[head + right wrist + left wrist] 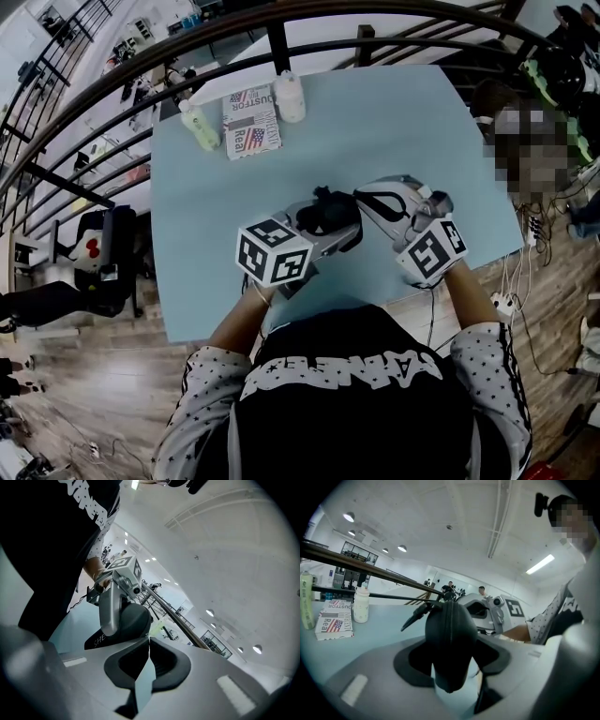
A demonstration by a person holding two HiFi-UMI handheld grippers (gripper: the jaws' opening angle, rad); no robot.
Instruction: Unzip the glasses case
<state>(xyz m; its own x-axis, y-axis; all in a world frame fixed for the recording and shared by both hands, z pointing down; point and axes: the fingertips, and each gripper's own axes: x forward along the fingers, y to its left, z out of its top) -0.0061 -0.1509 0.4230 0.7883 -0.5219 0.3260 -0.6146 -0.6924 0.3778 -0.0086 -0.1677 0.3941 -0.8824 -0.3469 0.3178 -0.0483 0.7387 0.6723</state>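
Note:
My left gripper [330, 232] is shut on the black glasses case [328, 214], holding it a little above the light blue table [206, 234]. In the left gripper view the case [449, 639] stands on end between the jaws of the left gripper [451, 670]. Its zipper seam runs up the middle and a black strap [414, 616] sticks out to the left. My right gripper [364, 202] comes in from the right. In the right gripper view the right gripper [149, 640] has its tips pinched together at the edge of the case [133, 620], on the zipper pull, which is hidden between the pads.
At the table's far side stand a green bottle [199, 125], a white bottle [290, 97] and a printed box [251, 122]. A dark railing [281, 28] curves behind the table. A person [539, 103] sits at the right, and cables lie on the wooden floor [534, 281].

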